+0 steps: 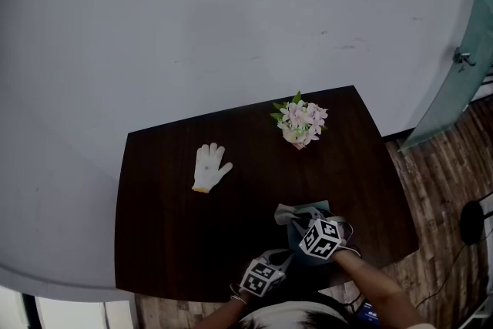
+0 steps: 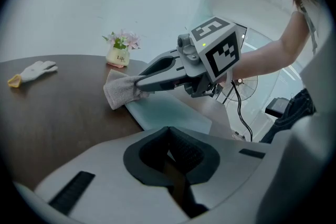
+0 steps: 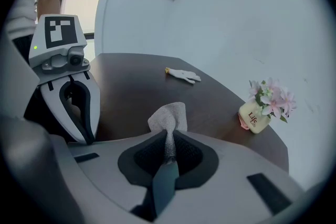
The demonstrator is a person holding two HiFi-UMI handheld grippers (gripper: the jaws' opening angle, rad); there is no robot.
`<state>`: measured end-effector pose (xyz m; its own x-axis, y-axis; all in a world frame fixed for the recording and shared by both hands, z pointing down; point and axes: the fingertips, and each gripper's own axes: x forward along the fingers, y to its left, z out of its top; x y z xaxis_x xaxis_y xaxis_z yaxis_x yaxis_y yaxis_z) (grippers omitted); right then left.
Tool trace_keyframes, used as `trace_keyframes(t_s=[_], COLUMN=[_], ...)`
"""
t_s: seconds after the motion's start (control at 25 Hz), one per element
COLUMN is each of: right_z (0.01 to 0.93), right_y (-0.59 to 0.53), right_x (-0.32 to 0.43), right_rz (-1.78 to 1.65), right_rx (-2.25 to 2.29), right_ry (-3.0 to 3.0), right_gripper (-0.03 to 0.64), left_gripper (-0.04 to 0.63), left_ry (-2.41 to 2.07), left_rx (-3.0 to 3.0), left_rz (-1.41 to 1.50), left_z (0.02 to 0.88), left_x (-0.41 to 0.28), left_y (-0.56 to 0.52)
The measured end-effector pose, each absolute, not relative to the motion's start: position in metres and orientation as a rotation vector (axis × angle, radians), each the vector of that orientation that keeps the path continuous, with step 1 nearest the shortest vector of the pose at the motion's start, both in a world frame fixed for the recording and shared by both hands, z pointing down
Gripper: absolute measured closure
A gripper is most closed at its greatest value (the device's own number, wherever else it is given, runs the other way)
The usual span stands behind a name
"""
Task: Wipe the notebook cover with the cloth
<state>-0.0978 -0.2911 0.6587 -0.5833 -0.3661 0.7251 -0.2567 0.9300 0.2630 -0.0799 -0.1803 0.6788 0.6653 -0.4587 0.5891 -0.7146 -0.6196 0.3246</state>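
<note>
A white work glove point(image 1: 210, 166) lies flat on the dark table point(image 1: 169, 235), well to the left of the small flower pot point(image 1: 300, 125) and slightly nearer the person. Nothing touches it.

The left gripper point(image 2: 169, 132) hangs over the table's near edge, in front of the pot and a little to its left. Its jaws are pressed together with nothing between them; only dark tabletop shows through the gap below the tips.

The notebook point(image 2: 168, 113), with a pale teal cover, lies flat directly in front of the pot, close to the near edge. A grey cloth point(image 2: 119, 91) bunches at the cover's end that lies toward the pot, partly on the notebook and partly hanging over onto the wood.

The right gripper point(image 3: 168, 138) reaches in from the person's side, in front of the pot and slightly right of it. Its jaws are clamped on a fold of the cloth, which fans out beyond the tips, low over the notebook cover.
</note>
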Motion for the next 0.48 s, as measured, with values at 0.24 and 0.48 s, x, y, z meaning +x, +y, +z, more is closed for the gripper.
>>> trace_keyframes(t_s=[0.24,0.48], right_z=[0.673,0.679], right_y=[-0.292,-0.293], right_x=[-0.096,-0.086], right_rz=[-0.138,-0.124], right_rx=[0.412,0.425], right_ry=[-2.178,-2.156], right_gripper=[0.580,0.580], left_gripper=[0.578,0.578], left_ry=[-0.896,-0.852], left_rx=[2.350,2.383], left_rz=[0.659,0.770], left_z=[0.682,0.689], left_x=[-0.077,-0.071], left_y=[-0.181,-0.175])
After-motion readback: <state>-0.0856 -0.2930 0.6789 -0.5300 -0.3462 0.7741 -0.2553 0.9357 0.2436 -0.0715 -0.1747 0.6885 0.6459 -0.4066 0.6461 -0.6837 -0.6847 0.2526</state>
